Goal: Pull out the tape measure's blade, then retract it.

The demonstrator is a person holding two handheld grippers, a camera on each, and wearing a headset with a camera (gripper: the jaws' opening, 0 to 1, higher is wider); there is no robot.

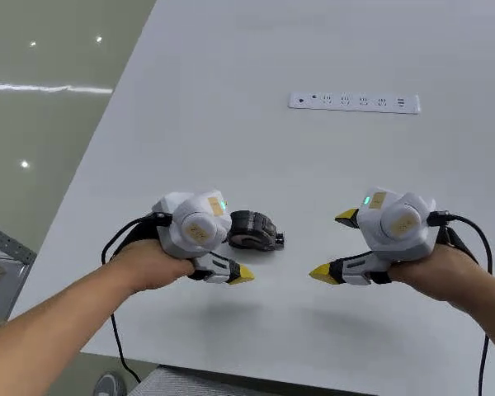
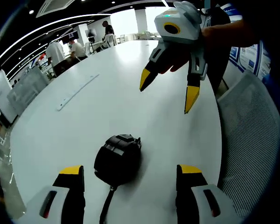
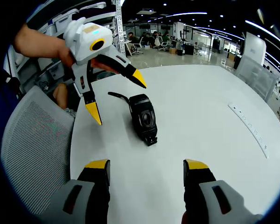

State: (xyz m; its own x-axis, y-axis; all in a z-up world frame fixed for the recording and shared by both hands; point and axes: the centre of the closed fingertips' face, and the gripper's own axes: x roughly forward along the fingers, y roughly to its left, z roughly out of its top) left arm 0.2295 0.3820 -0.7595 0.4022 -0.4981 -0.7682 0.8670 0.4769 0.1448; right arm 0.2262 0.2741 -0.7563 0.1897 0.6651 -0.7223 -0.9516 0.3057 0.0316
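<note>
A black tape measure [image 1: 252, 230] lies on the white counter [image 1: 231, 107], just below the middle of the head view at about 6 o'clock. The left tool [image 2: 130, 170] is held in a hand [image 1: 153, 264] at roughly 8 o'clock in that view. Its yellow-tipped jaws are spread wide and grip nothing. In the left gripper view the tape measure sits between and slightly ahead of those jaws, with bare counter showing on either side of the case, so neither tip touches it. A dark wrist strap [image 3: 116, 95] trails from the case toward the left tool. At the opposite end a small nub points toward the right tool [image 1: 332, 245]. The right tool sits at about 4 o'clock in the head view, well apart from the tape measure. Its jaws are also spread and hold nothing. Seen from the left gripper view it hangs above the counter at 1 o'clock. A white power strip [image 1: 355, 102] lies flat on the counter at 1 o'clock in the head view, far from both tools. A grey mesh chair [image 3: 32, 140] stands at the counter's near edge, at 8 o'clock in the right gripper view.
</note>
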